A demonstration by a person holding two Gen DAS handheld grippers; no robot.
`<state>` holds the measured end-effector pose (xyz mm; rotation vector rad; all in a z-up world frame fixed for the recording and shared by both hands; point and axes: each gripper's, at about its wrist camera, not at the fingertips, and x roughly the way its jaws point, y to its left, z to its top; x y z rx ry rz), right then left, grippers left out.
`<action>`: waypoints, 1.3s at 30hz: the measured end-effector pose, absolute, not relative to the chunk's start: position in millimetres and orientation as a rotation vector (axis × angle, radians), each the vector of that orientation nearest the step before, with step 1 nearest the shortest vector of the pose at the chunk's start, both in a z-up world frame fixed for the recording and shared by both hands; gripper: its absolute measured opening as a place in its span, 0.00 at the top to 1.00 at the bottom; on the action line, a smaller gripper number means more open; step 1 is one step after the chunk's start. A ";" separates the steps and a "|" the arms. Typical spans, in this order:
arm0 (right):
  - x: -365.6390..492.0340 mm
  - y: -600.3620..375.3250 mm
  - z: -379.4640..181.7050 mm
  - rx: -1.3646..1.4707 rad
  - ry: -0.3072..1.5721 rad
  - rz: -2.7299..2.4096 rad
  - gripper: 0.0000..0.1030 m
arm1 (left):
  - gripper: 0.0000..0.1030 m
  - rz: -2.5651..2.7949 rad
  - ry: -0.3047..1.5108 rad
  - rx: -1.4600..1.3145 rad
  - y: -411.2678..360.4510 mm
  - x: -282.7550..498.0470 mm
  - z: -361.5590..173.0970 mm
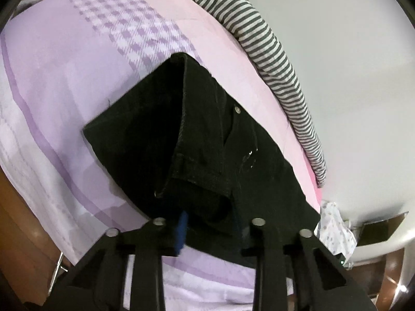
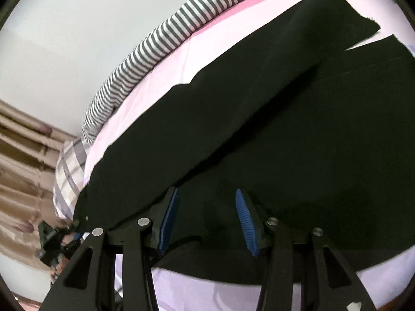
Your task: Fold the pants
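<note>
Both claws tilt downward over the black denim pants (image 1: 197, 140) spread on the lilac-and-pink bed sheet (image 1: 59, 98). The left claw (image 1: 207, 223) is buried in the waistband, grip unclear; the right claw (image 2: 206, 220) gapes part-open, fabric between its pads, unpinched. A grey-striped cloth (image 1: 262, 41) lies at one o'clock, against a white wall (image 1: 350, 51).

Both views are taken close above the bed (image 1: 52, 90), tilted downward along the jaws. The pants (image 1: 207, 142) and striped cloth (image 2: 155, 39) are shared.

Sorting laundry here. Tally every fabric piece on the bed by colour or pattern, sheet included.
Black pants: 1
Grey-and-white striped garment: 1
Pale checked cloth: 1
Lilac-and-pink sheet: 1
Total: 4
</note>
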<state>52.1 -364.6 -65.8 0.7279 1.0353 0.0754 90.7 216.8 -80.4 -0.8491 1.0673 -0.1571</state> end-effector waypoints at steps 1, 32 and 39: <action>56.4 -364.5 -67.8 0.745 1.027 0.074 0.58 | 0.78 -0.155 1.061 -0.852 218.9 91.7 -78.4; 12.5 -345.5 1.0 0.355 0.998 -0.185 0.94 | 0.83 -0.186 1.167 -0.269 216.7 134.4 -64.7; -6.0 -342.3 -33.6 0.398 1.112 -0.196 0.94 | 0.83 -0.201 1.181 -0.127 213.2 131.2 -72.5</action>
